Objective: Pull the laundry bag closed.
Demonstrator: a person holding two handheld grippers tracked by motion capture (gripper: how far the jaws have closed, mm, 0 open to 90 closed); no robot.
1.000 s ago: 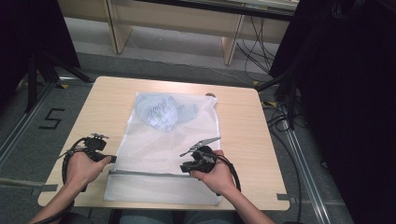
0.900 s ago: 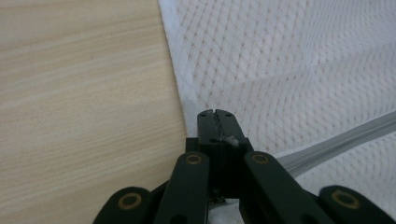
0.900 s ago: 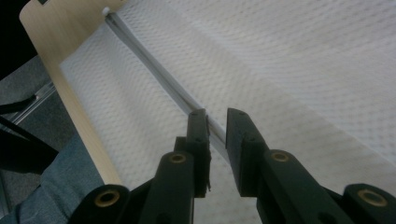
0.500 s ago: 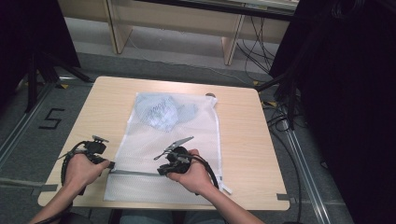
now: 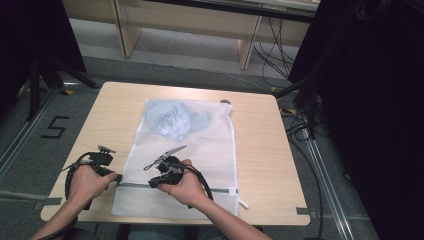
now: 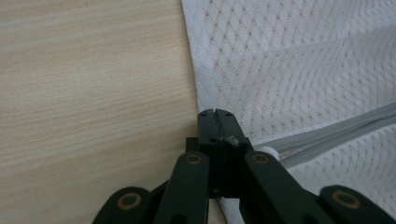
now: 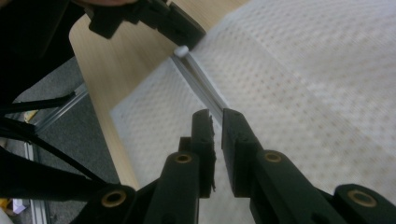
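Observation:
A white mesh laundry bag [image 5: 200, 150] lies flat on the wooden table [image 5: 300, 165], with a pale blue garment [image 5: 175, 120] inside its far end. A grey zipper [image 5: 220, 190] crosses the bag near the front edge. My left gripper [image 5: 119, 178] is shut on the bag's left edge [image 6: 215, 114], right where the zipper [image 6: 336, 128] ends. My right gripper [image 5: 154, 184] hovers low over the zipper [image 7: 198, 84], a short way from the left gripper [image 7: 187, 37]. Its jaws [image 7: 217, 116] have just been closing and stand a narrow slit apart, with nothing pinched between them.
Bare table wood shows left of the bag [image 6: 93, 93] and on its right side. The table's front edge runs just below both hands. Around the table are grey floor, a wooden shelf frame [image 5: 245, 45] behind, and cables [image 5: 300, 125] at the right.
My right hand has slid left along the zipper, from the bag's right half to near the left gripper. The left gripper has kept its hold and place.

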